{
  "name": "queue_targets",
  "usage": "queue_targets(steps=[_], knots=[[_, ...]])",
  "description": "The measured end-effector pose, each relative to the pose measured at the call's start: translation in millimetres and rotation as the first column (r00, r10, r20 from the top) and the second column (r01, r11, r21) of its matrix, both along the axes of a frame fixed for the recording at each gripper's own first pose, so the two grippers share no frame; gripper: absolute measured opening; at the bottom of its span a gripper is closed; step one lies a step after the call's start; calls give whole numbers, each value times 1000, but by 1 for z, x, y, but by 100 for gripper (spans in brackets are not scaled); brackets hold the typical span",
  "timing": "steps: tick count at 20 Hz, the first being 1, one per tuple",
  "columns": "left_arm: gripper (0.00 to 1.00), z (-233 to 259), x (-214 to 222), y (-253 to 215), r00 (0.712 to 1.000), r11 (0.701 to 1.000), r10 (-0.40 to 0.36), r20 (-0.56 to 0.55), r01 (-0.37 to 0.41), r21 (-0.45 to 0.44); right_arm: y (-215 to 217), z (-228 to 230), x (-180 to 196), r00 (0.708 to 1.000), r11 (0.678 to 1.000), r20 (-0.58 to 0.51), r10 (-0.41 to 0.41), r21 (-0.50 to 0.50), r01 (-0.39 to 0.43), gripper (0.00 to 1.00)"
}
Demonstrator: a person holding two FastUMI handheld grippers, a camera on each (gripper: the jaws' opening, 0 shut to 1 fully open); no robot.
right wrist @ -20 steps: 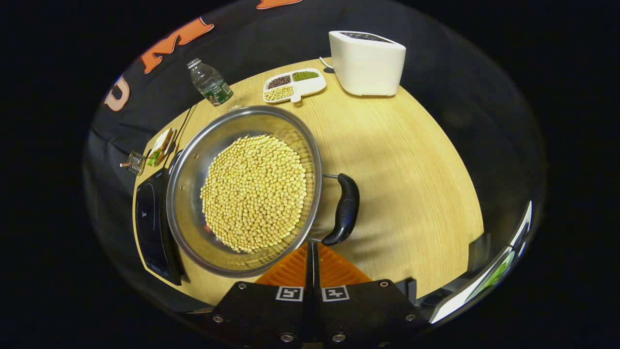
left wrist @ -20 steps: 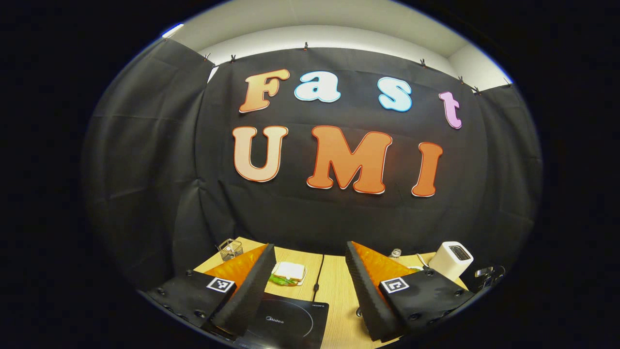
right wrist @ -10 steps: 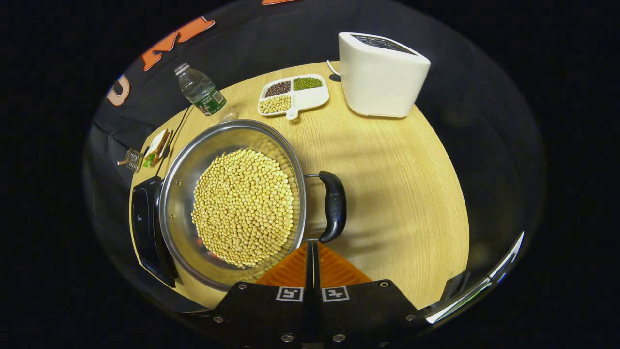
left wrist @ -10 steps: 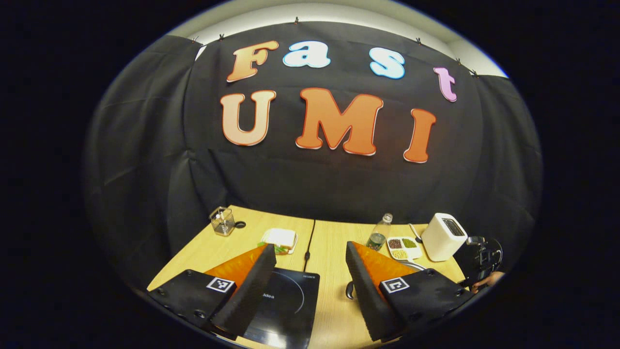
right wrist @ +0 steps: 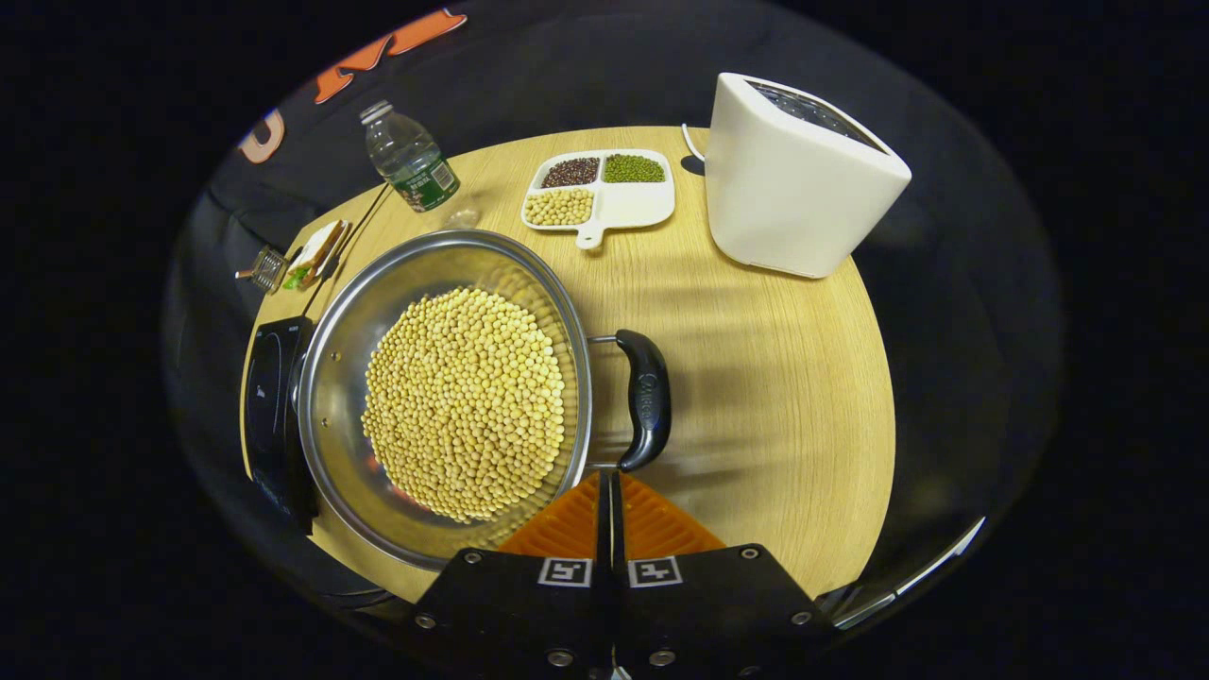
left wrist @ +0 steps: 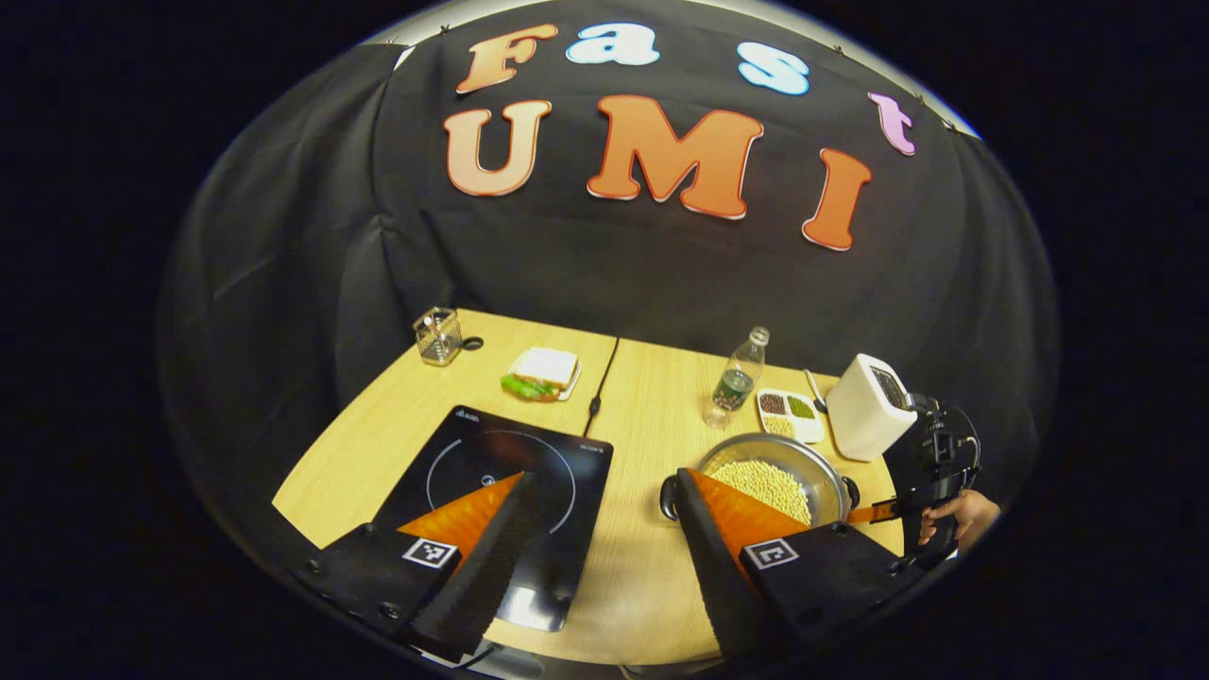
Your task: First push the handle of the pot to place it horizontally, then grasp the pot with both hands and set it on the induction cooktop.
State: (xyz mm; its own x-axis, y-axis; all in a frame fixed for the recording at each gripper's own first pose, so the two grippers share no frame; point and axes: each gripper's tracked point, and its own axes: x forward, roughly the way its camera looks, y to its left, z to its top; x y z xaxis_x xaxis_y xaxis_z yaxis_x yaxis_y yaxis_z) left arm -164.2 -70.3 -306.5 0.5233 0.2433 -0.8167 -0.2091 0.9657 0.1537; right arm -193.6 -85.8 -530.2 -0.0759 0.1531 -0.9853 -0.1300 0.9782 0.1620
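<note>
The steel pot (right wrist: 453,397), filled with soybeans (right wrist: 465,404), sits on the wooden bench (right wrist: 774,378) just right of the induction cooktop (left wrist: 491,491), its rim hiding the cooktop's near edge in the right gripper view. The right tool (right wrist: 608,484) has its fingers pressed together with nothing between them, tips just short of the lower end of the pot's black side handle (right wrist: 646,399). The left tool (left wrist: 604,491) is spread wide above the bench, holding nothing. Bare wood lies right of the handle as far as the bench edge. A toaster (right wrist: 798,179), divided bean dish (right wrist: 601,187) and water bottle (right wrist: 408,159) stand behind the pot; a sandwich (left wrist: 538,374) and wire holder (left wrist: 438,336) stand behind the cooktop. The pot's far handle (left wrist: 667,497) is partly hidden.
</note>
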Motion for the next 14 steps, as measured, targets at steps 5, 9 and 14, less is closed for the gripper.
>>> queue_targets(steps=[5, 9, 14], knots=[[95, -51, -5, -26, 985, 992, -62, -162, 43, -118, 5, 34, 5, 991, 988, 21, -132, 78, 130, 8], [92, -95, 14, -38, 967, 978, -116, -226, 72, -194, -4, 46, 19, 982, 984, 79, -170, 64, 165, 41], [95, -155, 29, -57, 934, 957, -193, -299, 113, -266, 9, 33, 27, 982, 984, 75, -172, 63, 167, 76]])
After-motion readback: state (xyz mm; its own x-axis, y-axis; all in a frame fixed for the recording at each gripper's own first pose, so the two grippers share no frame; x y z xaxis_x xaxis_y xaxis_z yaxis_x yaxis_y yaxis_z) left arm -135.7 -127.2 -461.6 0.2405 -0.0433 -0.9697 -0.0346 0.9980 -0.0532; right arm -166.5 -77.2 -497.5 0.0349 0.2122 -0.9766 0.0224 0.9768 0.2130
